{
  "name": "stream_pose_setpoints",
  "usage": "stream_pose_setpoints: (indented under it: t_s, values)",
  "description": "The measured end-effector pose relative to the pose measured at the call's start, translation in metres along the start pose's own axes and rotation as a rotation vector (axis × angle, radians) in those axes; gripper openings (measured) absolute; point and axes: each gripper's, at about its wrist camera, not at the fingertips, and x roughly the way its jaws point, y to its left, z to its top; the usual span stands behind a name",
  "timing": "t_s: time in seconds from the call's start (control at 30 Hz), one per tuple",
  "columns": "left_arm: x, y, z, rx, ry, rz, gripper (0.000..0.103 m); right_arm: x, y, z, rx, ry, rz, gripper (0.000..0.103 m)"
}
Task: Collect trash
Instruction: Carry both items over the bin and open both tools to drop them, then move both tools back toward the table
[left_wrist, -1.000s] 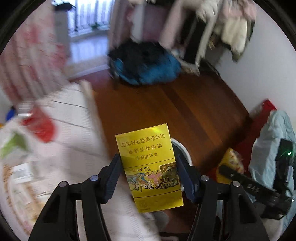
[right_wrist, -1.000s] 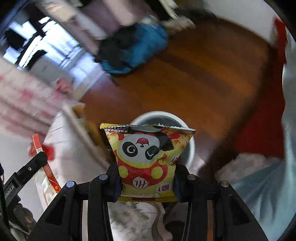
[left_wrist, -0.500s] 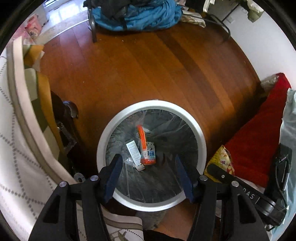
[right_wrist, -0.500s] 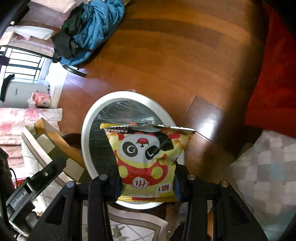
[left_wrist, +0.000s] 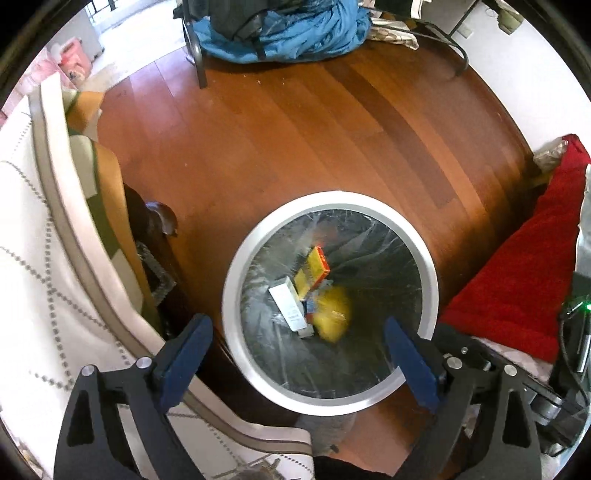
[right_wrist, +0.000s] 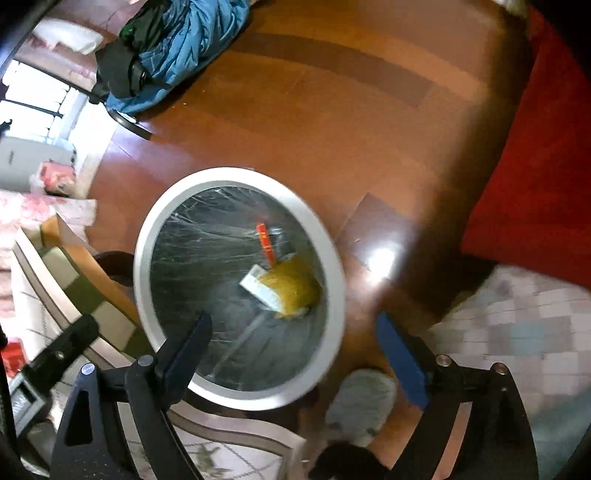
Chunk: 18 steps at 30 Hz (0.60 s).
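Observation:
A round white-rimmed trash bin (left_wrist: 428, 258) with a clear liner stands on the wooden floor, seen from above in both wrist views. Inside lie a yellow box (left_wrist: 312, 271), a white carton (left_wrist: 288, 308) and the yellow snack bag (left_wrist: 332, 314), blurred. The right wrist view shows the same bin (right_wrist: 147, 229) with the snack bag (right_wrist: 293, 286), a white carton (right_wrist: 258, 288) and a red strip (right_wrist: 265, 242). My left gripper (left_wrist: 297, 330) hangs open over the bin, nothing between its blue pads. My right gripper (right_wrist: 293, 328) is open above the bin's near rim, also holding nothing.
A table with a white dotted cloth (left_wrist: 40, 280) borders the bin on the left. A red blanket (left_wrist: 532, 258) lies to the right. A chair piled with blue clothing (left_wrist: 280, 33) stands at the far side of the wooden floor (left_wrist: 295, 129). A grey slipper (right_wrist: 360, 400) is below.
One second ago the left gripper held the yellow box and the right held the panda snack bag. Both grippers have opened, and both items now lie inside the bin.

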Motion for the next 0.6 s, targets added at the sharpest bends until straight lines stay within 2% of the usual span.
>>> stream_pose_setpoints:
  t_s: [0.07,0.2,0.6]
  values:
    - [-0.006,0.0,-0.004,0.007,-0.009,0.009,0.096,-0.011,0.002,-0.005,-0.027,-0.022,-0.047,0.097]
    - [-0.021,-0.004,-0.011,0.02,-0.033,0.029,0.096,-0.03,0.003,-0.014,-0.053,-0.047,-0.086,0.097]
    - [-0.076,-0.021,-0.031,0.056,-0.127,0.073,0.096,-0.101,0.012,-0.045,-0.123,-0.136,-0.122,0.098]
